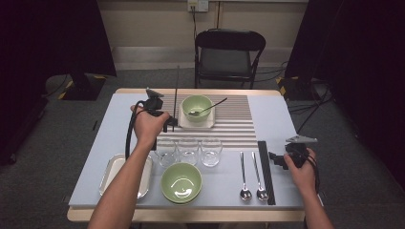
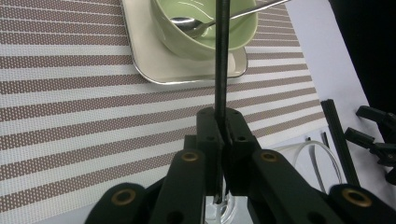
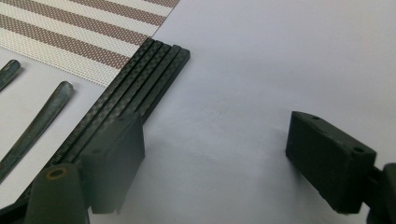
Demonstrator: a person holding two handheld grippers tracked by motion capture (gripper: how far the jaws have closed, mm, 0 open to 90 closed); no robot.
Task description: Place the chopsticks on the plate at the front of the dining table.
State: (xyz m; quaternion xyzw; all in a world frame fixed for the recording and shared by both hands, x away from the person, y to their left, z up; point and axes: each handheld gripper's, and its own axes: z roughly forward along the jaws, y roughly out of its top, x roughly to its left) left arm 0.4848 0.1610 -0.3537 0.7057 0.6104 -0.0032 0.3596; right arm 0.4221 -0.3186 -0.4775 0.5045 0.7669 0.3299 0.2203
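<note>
Leftmost on the table lies a white rectangular tray, and just beside it a green bowl sits near the front edge. Above them, the left gripper hangs over the striped placemat, its jaws clamped tight on a thin black chopstick. That chopstick stands nearly upright, rising from the jaws just left of a second green bowl, which rests on a small white plate with a spoon leaning inside it. Three clear glasses stand in a row between the two bowls, at the placemat's near edge. Further right, two metal spoons lie side by side, bowls toward the person. Just beside them runs a bundle of black chopsticks, lying flat on the table's grey surface. The right gripper rests at the table's right edge, jaws spread wide and holding nothing, its near jaw just over the bundle.
</note>
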